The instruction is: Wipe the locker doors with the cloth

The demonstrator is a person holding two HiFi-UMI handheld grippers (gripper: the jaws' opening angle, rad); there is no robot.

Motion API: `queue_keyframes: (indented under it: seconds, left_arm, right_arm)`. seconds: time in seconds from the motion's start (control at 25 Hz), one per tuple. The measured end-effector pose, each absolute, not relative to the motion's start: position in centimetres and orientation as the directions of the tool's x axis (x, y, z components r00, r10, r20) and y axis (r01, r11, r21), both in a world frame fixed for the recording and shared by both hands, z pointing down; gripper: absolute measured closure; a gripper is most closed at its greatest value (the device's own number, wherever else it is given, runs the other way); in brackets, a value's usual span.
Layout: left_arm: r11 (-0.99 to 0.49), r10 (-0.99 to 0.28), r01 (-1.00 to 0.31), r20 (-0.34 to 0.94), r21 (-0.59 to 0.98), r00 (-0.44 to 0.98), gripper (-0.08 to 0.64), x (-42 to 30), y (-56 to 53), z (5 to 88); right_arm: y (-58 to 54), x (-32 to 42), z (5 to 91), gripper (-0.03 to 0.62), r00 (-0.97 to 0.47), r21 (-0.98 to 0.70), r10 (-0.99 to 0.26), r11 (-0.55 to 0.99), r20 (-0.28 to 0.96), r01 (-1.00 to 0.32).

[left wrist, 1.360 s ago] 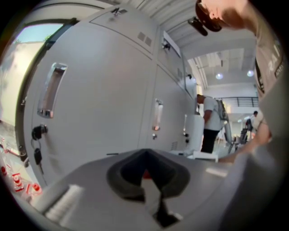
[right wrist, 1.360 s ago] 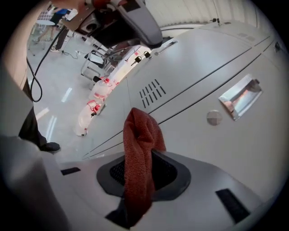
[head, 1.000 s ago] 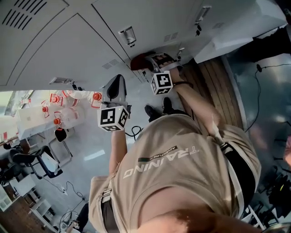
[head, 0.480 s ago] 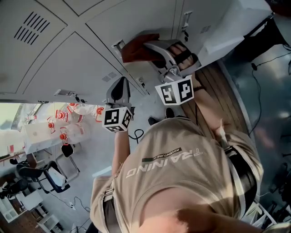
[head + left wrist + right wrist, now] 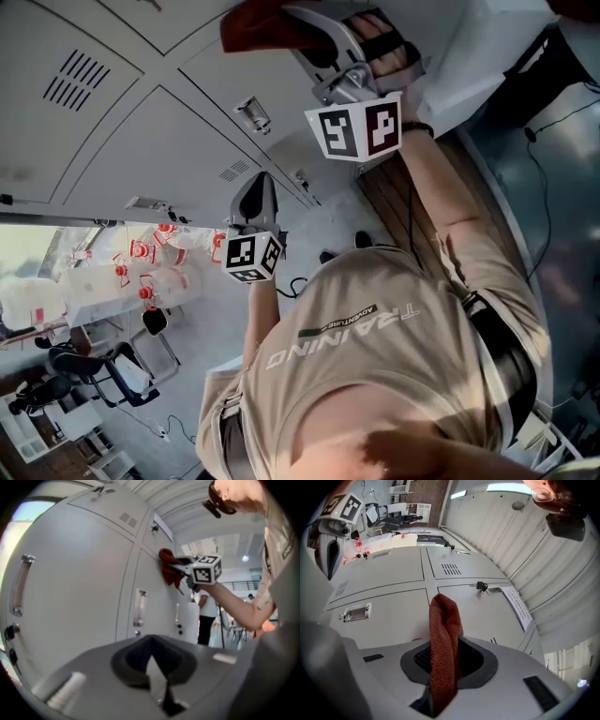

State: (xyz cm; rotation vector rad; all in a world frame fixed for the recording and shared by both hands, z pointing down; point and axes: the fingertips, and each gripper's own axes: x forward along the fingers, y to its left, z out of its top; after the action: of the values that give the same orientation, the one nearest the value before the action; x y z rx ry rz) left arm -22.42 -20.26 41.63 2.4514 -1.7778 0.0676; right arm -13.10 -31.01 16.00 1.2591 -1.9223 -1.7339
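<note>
On the locker door (image 5: 281,89), right tool's (image 5: 302,21) cloth (image 5: 255,30) higher than before

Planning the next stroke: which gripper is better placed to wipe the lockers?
Right: the right gripper is shut on the red cloth at a locker door; the left gripper is shut on nothing.

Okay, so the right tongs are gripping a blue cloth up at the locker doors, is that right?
Not quite. The cloth is red, not blue, as the right gripper view shows. The rest stands: the right tongs are gripping it up at the locker doors.
</note>
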Motion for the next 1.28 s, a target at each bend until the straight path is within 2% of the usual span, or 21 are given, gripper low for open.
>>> queue_keyframes:
  seconds: [0.24,0.36,0.84,1.28]
  left_arm:
    - [-0.275,-0.953,-0.957,0.106,0.089,0.284,0.554,-23.4,-19.8,41.8]
    - [-0.26,-0.957,-0.962,0.113,0.082,0.268,0.554,-23.9,-19.6,41.8]
    - [-0.292,-0.941,-0.952,0.15,0.095,0.304,0.554,-22.4,-20.2,42.8]
    - [-0.291,-0.932,-0.949,0.188,0.12,0.31,0.554,-21.9,-20.3,44.5]
  right_arm:
    - [-32.1,-14.0,18.0,0.527,-0.613,0.905,-0.715,-0.065,-0.336,-0.42]
    - [-32.0,-14.4,21.1,0.527,-0.631,0.914,-0.72,-0.012,-0.29,-0.407]
    - [-32.2,-14.9,37.9,0.526,-0.669,0.922,-0.743,0.274,0.023,-0.272]
    - [-32.7,-14.6,53.1,0.526,-0.642,0.86,-0.688,0.504,0.339,-0.086]
